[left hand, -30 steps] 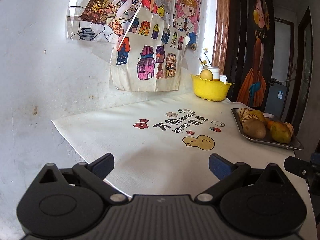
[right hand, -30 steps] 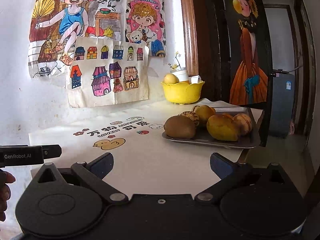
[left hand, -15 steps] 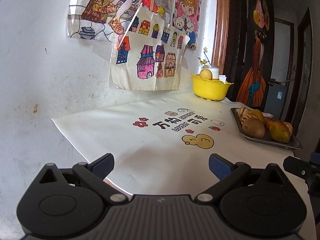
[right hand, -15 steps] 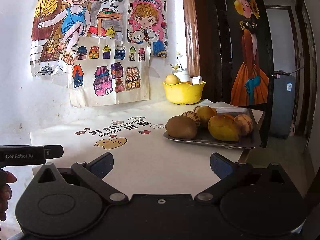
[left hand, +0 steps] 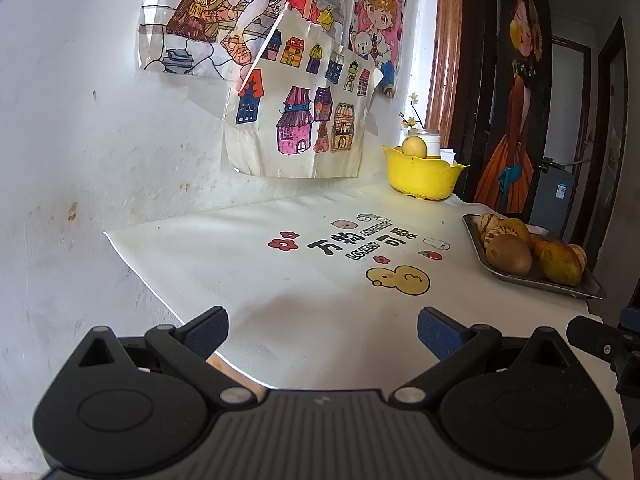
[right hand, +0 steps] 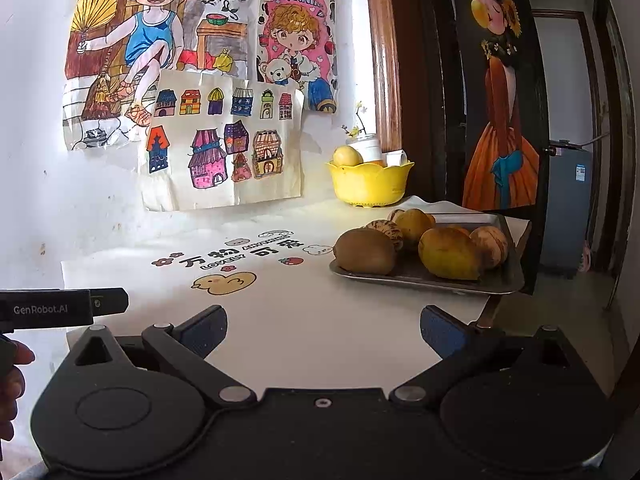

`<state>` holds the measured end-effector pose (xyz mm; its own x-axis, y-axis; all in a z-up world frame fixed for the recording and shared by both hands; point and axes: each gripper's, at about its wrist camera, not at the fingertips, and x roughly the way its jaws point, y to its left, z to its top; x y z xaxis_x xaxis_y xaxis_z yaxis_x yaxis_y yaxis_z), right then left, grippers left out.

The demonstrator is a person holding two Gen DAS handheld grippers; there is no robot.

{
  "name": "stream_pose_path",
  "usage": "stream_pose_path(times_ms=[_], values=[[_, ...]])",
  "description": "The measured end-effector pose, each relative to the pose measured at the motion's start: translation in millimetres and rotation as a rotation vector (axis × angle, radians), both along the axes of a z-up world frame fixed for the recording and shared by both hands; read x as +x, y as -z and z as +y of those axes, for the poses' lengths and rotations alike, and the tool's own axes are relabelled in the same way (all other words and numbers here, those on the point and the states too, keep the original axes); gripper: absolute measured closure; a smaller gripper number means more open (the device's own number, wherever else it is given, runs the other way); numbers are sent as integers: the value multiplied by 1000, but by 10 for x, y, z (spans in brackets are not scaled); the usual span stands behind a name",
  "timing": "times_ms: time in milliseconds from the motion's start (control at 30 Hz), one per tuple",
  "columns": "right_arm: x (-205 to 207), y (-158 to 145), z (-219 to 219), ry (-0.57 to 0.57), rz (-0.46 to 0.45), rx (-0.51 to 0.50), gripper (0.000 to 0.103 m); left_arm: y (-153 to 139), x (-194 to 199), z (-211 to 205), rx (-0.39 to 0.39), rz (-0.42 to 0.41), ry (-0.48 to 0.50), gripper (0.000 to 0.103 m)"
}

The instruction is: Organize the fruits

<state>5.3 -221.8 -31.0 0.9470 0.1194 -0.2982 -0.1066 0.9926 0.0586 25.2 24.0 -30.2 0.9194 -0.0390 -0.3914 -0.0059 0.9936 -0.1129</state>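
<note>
A metal tray (right hand: 500,280) at the table's right edge holds a brown kiwi (right hand: 365,251), a yellow mango (right hand: 450,253), striped fruits (right hand: 385,230) and others. A yellow bowl (right hand: 370,184) at the back holds a pale round fruit (right hand: 347,156). In the left wrist view the tray (left hand: 536,278), kiwi (left hand: 509,254) and bowl (left hand: 420,178) lie far right. My left gripper (left hand: 322,330) is open and empty over the table's near left. My right gripper (right hand: 323,330) is open and empty, short of the tray.
A white mat (left hand: 280,280) with printed cartoons covers the table. Drawings (right hand: 224,140) hang on the wall behind. A white jar with flowers (right hand: 366,146) stands behind the bowl. A dark door (right hand: 500,100) is at the right. The left gripper's body (right hand: 60,308) shows at left.
Both views have shifted slightly; the tray looks a little farther from the left gripper and the right view has edged rightward. Both grippers stay open and empty.
</note>
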Motion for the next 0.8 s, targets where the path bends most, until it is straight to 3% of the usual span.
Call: stream_pose_path(times_ms=[800], values=[[-2, -1, 18, -3, -1, -4, 0, 2, -14, 1, -5, 3, 4, 0]])
